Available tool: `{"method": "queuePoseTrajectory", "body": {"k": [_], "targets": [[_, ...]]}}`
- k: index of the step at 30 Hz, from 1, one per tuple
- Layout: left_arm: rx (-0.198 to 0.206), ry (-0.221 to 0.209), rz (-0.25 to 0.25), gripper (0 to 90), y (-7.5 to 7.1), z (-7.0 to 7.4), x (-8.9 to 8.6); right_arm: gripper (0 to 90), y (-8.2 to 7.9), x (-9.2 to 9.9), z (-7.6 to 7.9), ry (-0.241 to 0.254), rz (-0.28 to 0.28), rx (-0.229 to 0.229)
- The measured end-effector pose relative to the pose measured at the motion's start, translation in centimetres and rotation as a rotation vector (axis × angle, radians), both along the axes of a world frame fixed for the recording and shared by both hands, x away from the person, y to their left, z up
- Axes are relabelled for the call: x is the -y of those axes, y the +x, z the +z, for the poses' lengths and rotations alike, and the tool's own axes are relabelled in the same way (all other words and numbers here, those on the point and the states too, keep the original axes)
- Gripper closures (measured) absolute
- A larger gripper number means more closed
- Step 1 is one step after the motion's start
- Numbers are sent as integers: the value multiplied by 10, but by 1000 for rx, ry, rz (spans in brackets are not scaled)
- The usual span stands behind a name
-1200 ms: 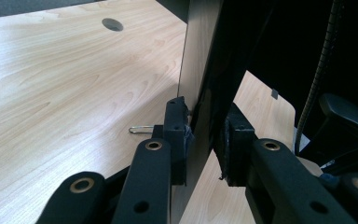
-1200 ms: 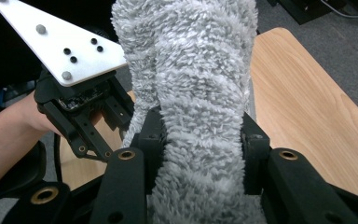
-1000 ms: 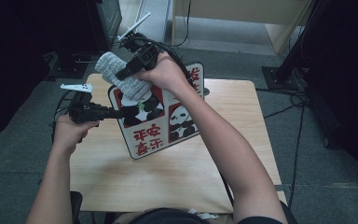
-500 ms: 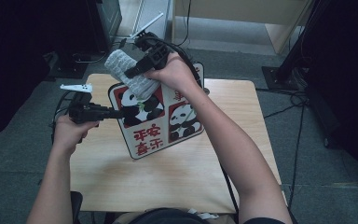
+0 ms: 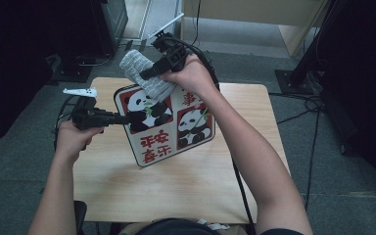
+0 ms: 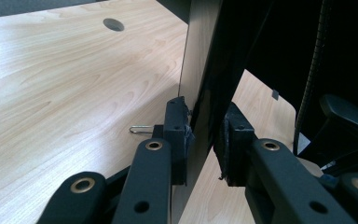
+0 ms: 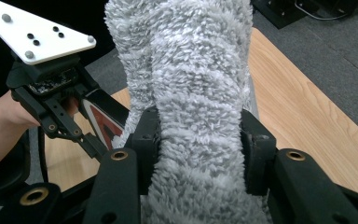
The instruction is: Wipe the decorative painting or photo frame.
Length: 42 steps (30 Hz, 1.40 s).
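Two grippers on the go here, one in each hand, both busy with the same panda board (image 5: 169, 122). The left gripper (image 5: 122, 119) is clamped on the board's left edge, holding it tilted up off the bench (image 5: 186, 191); in the left gripper view you can see the board's thin edge (image 6: 200, 70) pinched between the two black pads (image 6: 176, 126), standing pretty much upright from that gripper's angle, with the pale wood of the bench off to the left of it and a small metal clip (image 6: 140, 129) lying on the wood just beside the near pad. The right gripper (image 5: 144, 75) is grasping a fluffy grey cloth (image 5: 144, 76), and its jaws have just been opening a bit, though the cloth is still bunched between them and the pads press into it on both sides in the right gripper view (image 7: 200, 116). That cloth sits against the top left corner of the board, right above the upper left panda picture, a little up and to the right of the left gripper. From the right gripper view the other gripper (image 7: 93, 144) shows off to the left, past the cloth, with its white three-cornered plate (image 7: 37, 35) on top.
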<state>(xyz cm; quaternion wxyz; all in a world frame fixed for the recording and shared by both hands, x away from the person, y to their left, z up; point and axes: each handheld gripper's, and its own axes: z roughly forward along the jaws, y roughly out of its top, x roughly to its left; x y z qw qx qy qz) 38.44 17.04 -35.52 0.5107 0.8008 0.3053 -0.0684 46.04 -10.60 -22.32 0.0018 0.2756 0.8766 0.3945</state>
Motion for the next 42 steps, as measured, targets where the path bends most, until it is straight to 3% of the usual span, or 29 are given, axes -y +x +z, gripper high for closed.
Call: {"method": "queuePoseTrajectory", "body": {"k": [8,12,24,42], "targets": [[2,6,4,763,0,0,0,583,3,11,-2,17,-17,-9],[7,29,6,768,-1,3,1,576,4,16,-2,21,-24,-4],[2,19,6,766,-1,1,0,552,7,34,-3,37,-62,-25],[-5,12,6,766,0,0,-2,526,11,50,-4,38,-94,-20]]}}
